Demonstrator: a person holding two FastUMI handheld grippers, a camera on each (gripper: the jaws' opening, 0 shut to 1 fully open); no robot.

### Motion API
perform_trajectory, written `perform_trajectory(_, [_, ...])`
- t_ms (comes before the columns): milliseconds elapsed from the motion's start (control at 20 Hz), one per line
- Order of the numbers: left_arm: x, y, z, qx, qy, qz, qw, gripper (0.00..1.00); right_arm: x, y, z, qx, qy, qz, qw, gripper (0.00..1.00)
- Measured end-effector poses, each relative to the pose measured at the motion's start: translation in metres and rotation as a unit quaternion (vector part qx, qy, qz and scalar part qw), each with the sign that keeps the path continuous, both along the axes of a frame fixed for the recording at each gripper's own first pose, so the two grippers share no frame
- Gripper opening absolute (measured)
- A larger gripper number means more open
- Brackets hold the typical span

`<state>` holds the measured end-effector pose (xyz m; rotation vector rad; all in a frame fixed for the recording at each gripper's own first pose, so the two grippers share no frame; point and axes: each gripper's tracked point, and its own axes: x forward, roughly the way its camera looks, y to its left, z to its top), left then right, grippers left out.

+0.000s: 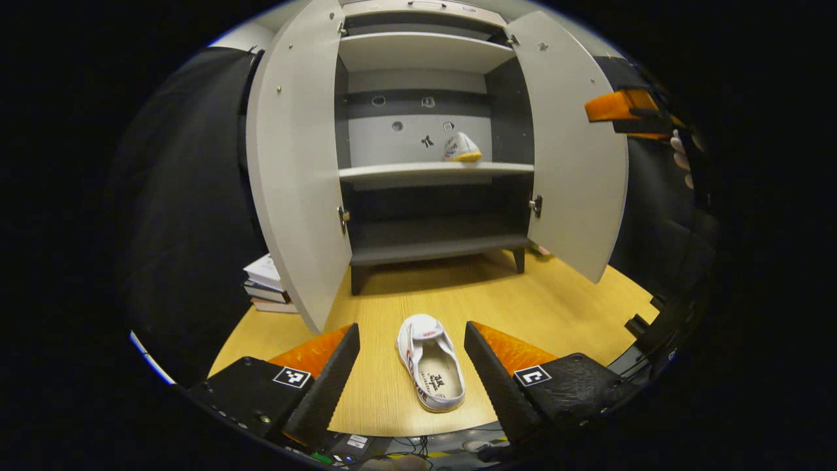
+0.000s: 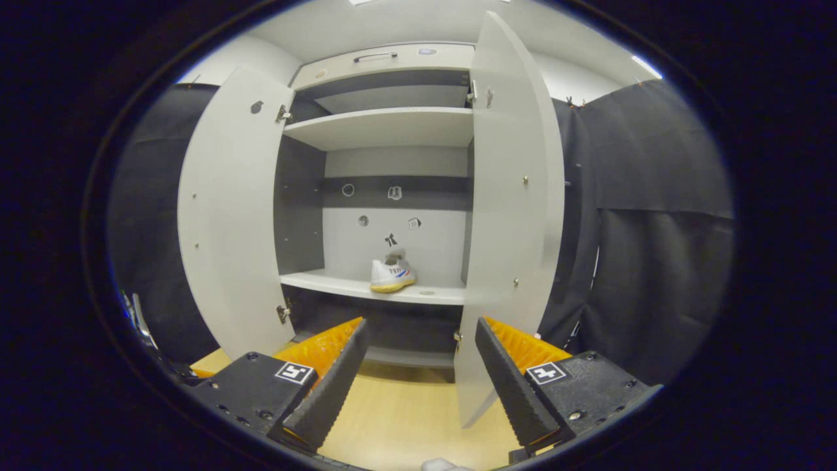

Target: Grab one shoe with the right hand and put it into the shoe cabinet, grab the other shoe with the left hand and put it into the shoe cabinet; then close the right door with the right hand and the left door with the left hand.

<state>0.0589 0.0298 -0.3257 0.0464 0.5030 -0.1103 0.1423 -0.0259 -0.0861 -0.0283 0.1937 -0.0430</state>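
A white shoe (image 1: pixel 429 362) lies on the wooden table, toe toward the cabinet, between the spread fingers of my left gripper (image 1: pixel 412 350), which is open and not touching it. The other white shoe (image 1: pixel 462 148) (image 2: pixel 392 275) stands on the middle shelf of the shoe cabinet (image 1: pixel 425 171), right of centre. Both doors, the left door (image 1: pixel 294 163) (image 2: pixel 225 216) and the right door (image 1: pixel 575 150) (image 2: pixel 513 209), stand wide open. My right gripper (image 2: pixel 420 350) is open and empty, in front of the cabinet near the right door's edge. It also appears at the right in the left gripper view, as the right gripper (image 1: pixel 624 111) held by a hand.
A stack of books (image 1: pixel 268 284) lies on the table behind the left door. The table's front edge (image 1: pixel 418 433) runs just below the shoe, with cables beneath. The cabinet's lower shelf (image 1: pixel 435 247) and top shelf (image 1: pixel 418 49) hold nothing. Black cloth walls stand on both sides.
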Motion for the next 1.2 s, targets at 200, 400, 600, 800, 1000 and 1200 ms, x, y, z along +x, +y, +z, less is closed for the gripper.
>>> perform_trajectory(200, [0.008, 0.007, -0.078, 0.009, 0.064, 0.008, 0.998, 0.97, 0.001, 0.007, -0.022, -0.011, 0.033, 0.015, 0.999, 1.00])
perform_trajectory(400, [0.027, 0.011, -0.115, 0.020, 0.081, 0.006, 0.997, 0.97, 0.003, 0.012, -0.034, -0.020, 0.052, 0.026, 0.998, 1.00])
perform_trajectory(600, [0.058, 0.012, -0.144, 0.028, 0.092, 0.006, 0.995, 0.95, 0.010, 0.016, -0.046, -0.024, 0.069, 0.033, 0.997, 1.00])
perform_trajectory(800, [0.091, 0.007, -0.158, 0.024, 0.092, 0.002, 0.995, 0.86, 0.016, 0.013, -0.054, -0.020, 0.079, 0.030, 0.996, 1.00])
perform_trajectory(1000, [0.101, 0.008, -0.165, 0.027, 0.101, 0.023, 0.994, 0.37, 0.018, 0.011, -0.062, -0.021, 0.085, 0.029, 0.996, 1.00])
perform_trajectory(1200, [0.101, 0.012, -0.160, 0.037, 0.105, 0.026, 0.993, 0.12, 0.021, 0.007, -0.061, -0.017, 0.082, 0.029, 0.996, 1.00])
